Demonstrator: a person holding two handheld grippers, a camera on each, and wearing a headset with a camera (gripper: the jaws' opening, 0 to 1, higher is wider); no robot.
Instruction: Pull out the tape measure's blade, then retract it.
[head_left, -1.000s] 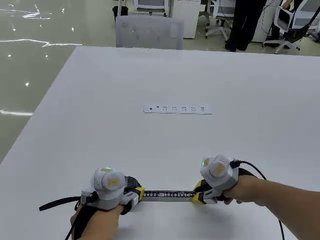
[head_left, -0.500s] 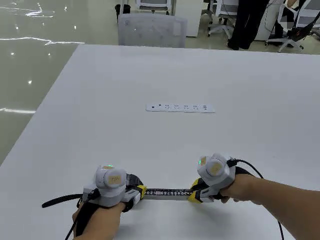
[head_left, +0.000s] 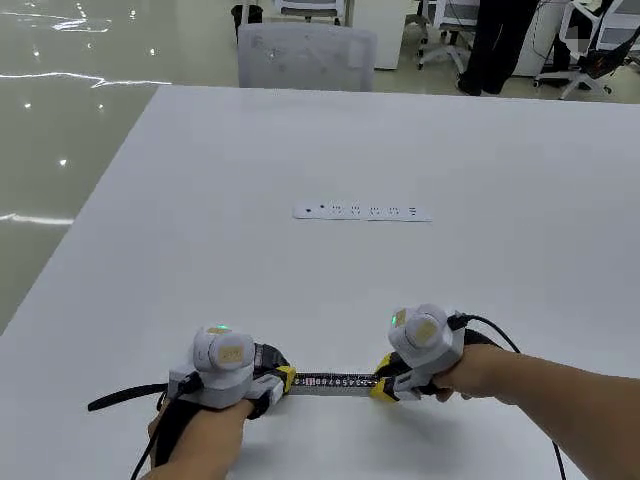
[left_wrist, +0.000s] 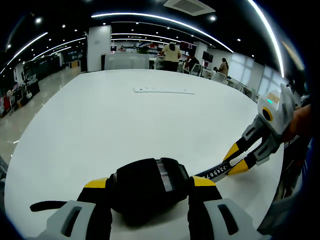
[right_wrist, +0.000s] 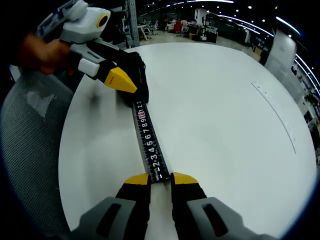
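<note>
Tape measure (left_wrist: 142, 195), a black case, is found on the white table (head_left: 300, 150) near its 6 o'clock edge in the head view. It is gripped by the left tool (left_wrist: 151, 182), whose yellow-tipped jaws are spread wide enough to clasp the case from both sides. The case is seen resting on the table rather than lifted.

From the case the blade (head_left: 335, 381) is drawn out toward 3 o'clock in the head view, lying low along the table. Only a short length is out. Black numerals, with some in red, can be read along it in the right gripper view, where the blade runs from 6 o'clock up toward 12 o'clock to the case.

The blade's free end is pinched by the right tool (right_wrist: 160, 178), with the jaws set narrow and the end lodged between their yellow tips. In the left gripper view this tool is seen at 3 o'clock, with the blade stretched between it and the case.

A black strap (head_left: 125, 397) lies on the table at 9 o'clock of the left tool.

A white power strip (head_left: 362, 212) is set flat at mid-table, at 12 o'clock of the blade and well apart from it. A grey chair (head_left: 305, 58) is placed at the table's far edge.
</note>
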